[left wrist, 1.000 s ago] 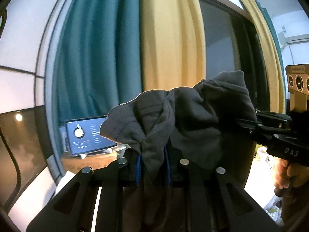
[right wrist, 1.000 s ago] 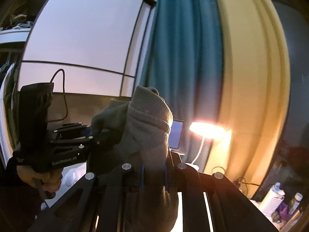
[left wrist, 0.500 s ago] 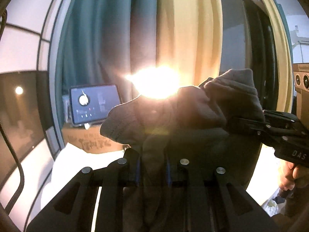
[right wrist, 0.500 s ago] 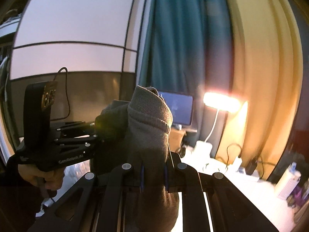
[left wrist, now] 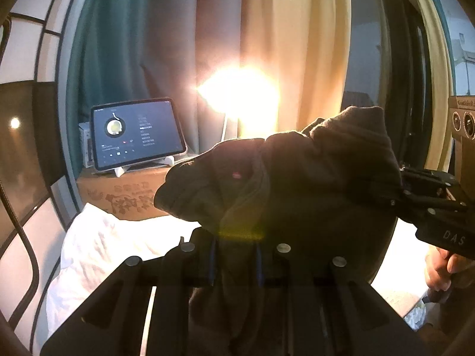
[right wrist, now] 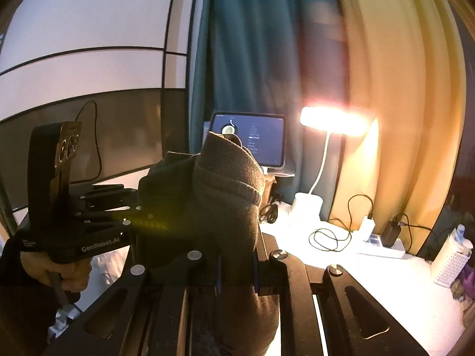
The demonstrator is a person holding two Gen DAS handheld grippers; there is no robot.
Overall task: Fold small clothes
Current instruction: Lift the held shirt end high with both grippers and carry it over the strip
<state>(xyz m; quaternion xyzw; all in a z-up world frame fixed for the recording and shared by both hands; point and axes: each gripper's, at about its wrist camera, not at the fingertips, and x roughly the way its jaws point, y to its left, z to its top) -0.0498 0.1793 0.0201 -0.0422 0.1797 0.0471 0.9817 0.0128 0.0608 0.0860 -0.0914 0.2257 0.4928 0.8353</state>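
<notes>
Teal and yellow curtains (left wrist: 184,44) hang behind a lit desk lamp (right wrist: 332,124), and a tablet (left wrist: 136,133) showing a dark screen stands propped on a cardboard box (left wrist: 121,192). White bedding (left wrist: 98,246) lies below, at the left of the left wrist view. A dark grey knitted garment (left wrist: 297,178) is held up in the air between the two tools. The left gripper (left wrist: 234,264) is closed narrowly on one bunched edge, the cloth rising from between its blue pads and flopping over forward. The right gripper (right wrist: 236,270) pinches another edge the same way, with a ribbed hem (right wrist: 234,163) standing up above its fingers. Each gripper shows in the other's view, just beside the cloth, with a hand (left wrist: 442,270) wrapped around the handle. Glare from the lamp makes the fabric's shape hard to read; it may be a small sweater.
</notes>
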